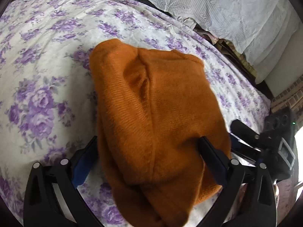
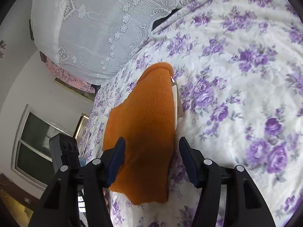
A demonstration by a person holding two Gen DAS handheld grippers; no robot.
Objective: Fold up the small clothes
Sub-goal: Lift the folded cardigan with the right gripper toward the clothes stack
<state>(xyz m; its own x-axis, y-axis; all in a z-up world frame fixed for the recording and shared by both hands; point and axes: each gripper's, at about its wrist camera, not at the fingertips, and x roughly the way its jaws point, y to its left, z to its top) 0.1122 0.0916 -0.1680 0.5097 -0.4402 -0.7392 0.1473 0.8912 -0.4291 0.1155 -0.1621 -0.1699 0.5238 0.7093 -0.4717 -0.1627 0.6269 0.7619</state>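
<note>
An orange knit garment [image 1: 157, 113] lies bunched on the purple floral bedspread [image 1: 41, 75]. My left gripper [image 1: 149, 147] is open, its jaws wide apart with the garment's near part lying between them and over the right finger's tip [image 1: 206, 147]. In the right wrist view the same garment [image 2: 145, 128] stretches away from me, with a white tag [image 2: 177, 102] at its right edge. My right gripper [image 2: 151, 149] is open, its fingers on either side of the cloth's near end. The right gripper also shows at the right of the left wrist view [image 1: 246, 132].
A white lace-covered pile [image 1: 217, 9] sits at the far side of the bed; it also shows in the right wrist view [image 2: 94, 28]. The bed's edge drops off at the right [image 1: 265, 98]. A window [image 2: 34, 140] and wall stand left of the bed.
</note>
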